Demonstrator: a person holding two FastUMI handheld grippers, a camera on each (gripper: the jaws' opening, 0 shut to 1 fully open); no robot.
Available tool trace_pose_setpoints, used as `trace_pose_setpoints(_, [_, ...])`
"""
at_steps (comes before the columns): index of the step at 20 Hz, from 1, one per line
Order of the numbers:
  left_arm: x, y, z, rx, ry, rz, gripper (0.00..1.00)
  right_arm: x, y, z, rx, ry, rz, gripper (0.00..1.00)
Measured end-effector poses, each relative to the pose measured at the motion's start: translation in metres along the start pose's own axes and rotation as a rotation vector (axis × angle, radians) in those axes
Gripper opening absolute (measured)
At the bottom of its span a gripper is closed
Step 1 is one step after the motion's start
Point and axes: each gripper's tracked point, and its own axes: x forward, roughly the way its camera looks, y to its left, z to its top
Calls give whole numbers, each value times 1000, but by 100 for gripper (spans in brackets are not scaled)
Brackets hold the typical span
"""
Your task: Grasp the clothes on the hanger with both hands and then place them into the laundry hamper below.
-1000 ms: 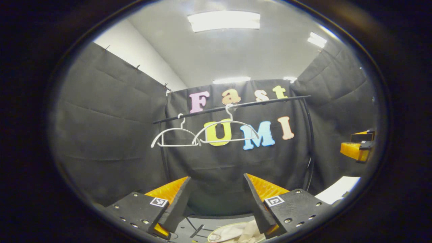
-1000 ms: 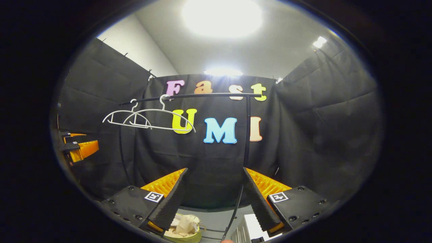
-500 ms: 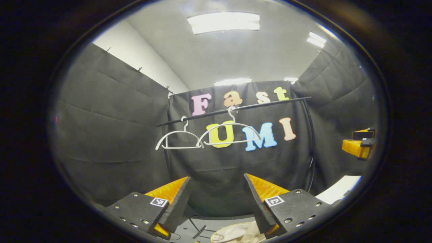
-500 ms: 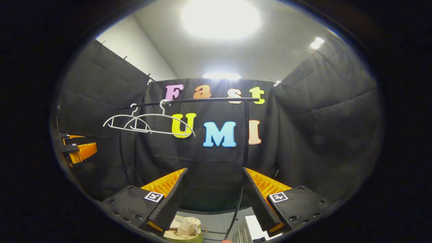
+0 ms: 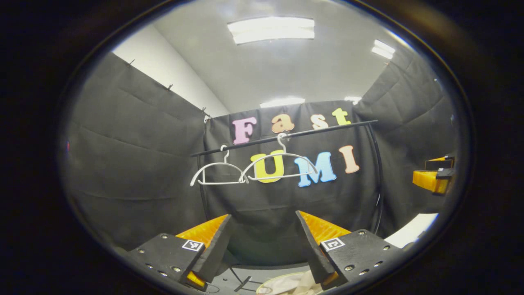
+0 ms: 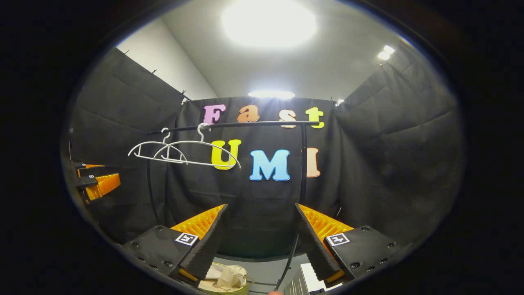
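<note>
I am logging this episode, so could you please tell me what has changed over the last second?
Little: the rail and two bare hangers sit slightly lower in both views, so both grippers tipped up a little. Nothing was grasped or released. The left gripper and right gripper stay open-jawed and empty; the clothes remain in the hamper.

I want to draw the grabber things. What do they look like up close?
Each has two wedge-shaped fingers, ridged on their outer faces, bolted to flat black plates dotted with small round screws. Every plate carries a little square black-and-white marker. See the left gripper in the left gripper view and the right gripper in the right gripper view.
</note>
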Motion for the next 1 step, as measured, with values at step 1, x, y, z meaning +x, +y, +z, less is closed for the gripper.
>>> trace_pose_setpoints(1, [2,0,0,1,-2,0,89,0,0,1,0,-4,1,97])
